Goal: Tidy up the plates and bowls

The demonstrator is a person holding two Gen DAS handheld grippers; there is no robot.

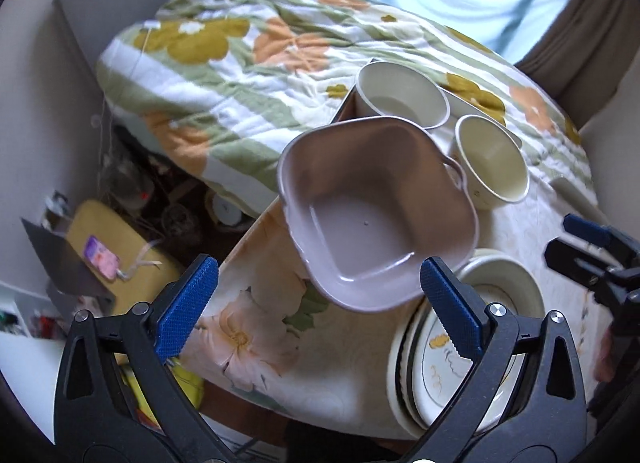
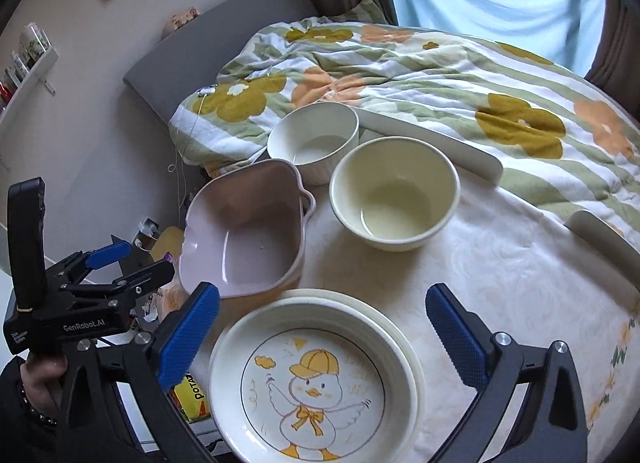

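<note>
Tabletop (image 2: pixel 520 283), pale embossed cloth, edge against a floral quilt (image 2: pixel 400 75). Left claw (image 1: pixel 316 303) and right claw (image 2: pixel 322 327) both spread wide, gripping nothing. Duck-print plate (image 2: pixel 312 383), glazed, atop a plate stack between right claw's pads. Squarish lilac handled bowl (image 2: pixel 244 235) beyond left claw. Round cream bowl (image 2: pixel 394 193) and ribbed white bowl (image 2: pixel 314 139) farther back.

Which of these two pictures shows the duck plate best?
The right wrist view: the duck plate lies face up between the open right gripper, with the whole drawing visible. In the left wrist view, the left gripper's finger hides most of it.
</note>
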